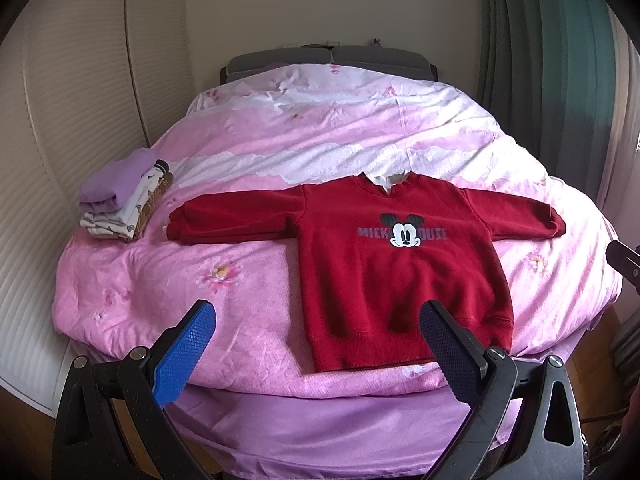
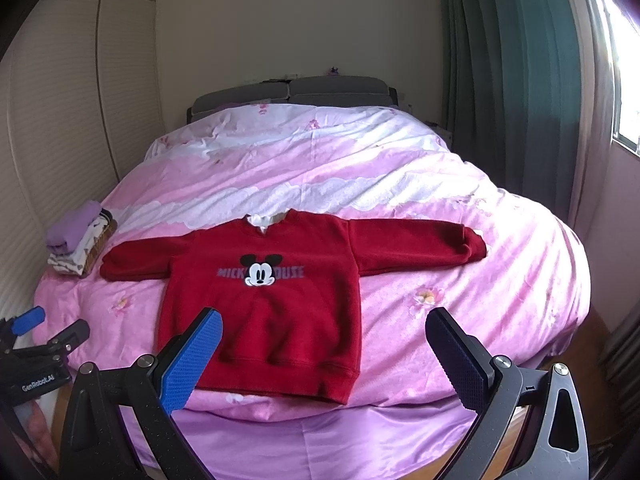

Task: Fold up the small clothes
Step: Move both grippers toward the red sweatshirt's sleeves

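Note:
A small red sweatshirt (image 1: 396, 276) with a Mickey Mouse print lies flat, face up, near the foot of the bed, both sleeves spread out sideways and its hem toward me. It also shows in the right wrist view (image 2: 276, 300). My left gripper (image 1: 316, 320) is open and empty, held above the bed's front edge, left of the hem. My right gripper (image 2: 324, 326) is open and empty, in front of the hem's right corner. The left gripper shows at the left edge of the right wrist view (image 2: 48, 328).
A stack of folded clothes (image 1: 120, 204), purple on top, sits at the bed's left side beyond the left sleeve. The pink floral duvet (image 1: 320, 132) covers the bed. A wardrobe (image 1: 80, 80) stands on the left, green curtains (image 2: 520, 80) on the right.

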A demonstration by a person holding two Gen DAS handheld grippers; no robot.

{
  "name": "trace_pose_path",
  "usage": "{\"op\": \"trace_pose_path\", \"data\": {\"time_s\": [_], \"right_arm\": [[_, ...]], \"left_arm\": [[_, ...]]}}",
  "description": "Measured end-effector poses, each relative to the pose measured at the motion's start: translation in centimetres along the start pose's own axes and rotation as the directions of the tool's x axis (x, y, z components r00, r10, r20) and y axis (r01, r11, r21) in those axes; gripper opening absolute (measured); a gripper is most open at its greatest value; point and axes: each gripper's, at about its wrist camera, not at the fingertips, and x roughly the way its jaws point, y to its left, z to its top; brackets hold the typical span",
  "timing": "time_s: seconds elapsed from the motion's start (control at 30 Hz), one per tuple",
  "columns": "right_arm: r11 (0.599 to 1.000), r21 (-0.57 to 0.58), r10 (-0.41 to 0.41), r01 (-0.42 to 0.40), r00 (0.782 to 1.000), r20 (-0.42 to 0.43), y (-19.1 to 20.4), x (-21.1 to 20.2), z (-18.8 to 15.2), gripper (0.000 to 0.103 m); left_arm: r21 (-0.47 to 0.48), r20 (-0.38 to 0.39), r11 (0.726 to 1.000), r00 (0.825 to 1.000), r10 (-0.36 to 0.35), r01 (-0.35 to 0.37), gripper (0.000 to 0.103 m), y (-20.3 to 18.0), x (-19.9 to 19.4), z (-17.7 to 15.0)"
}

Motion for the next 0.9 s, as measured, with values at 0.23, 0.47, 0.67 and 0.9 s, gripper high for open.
{"op": "trace_pose_path", "data": {"time_s": [0.23,0.47,0.67,0.9], "right_arm": [[1.0,0.022,-0.004,0.004,1.0,-0.015,-1.0,1.1,0.9,0.103],[0.999,0.038,-0.015,0.016,1.0,-0.018,-3.0,3.2,2.6,0.103],[0.998,0.06,-0.028,0.029,0.999,-0.016,-5.5,5.6,3.8,0.103],[0.989,0.125,-0.079,0.079,0.997,-0.001,-10.7,9.1,4.6,0.103]], "left_arm": [[0.015,-0.011,1.0,1.0,0.0,0.0,0.103,-1.3,1.3,1.4],[0.031,-0.021,1.0,1.0,0.006,-0.006,0.103,-2.9,3.2,3.5],[0.054,-0.014,0.998,1.0,-0.012,0.013,0.103,-5.8,5.8,6.1],[0.106,-0.003,0.993,0.999,-0.054,0.054,0.103,-11.2,9.5,8.4]]}}
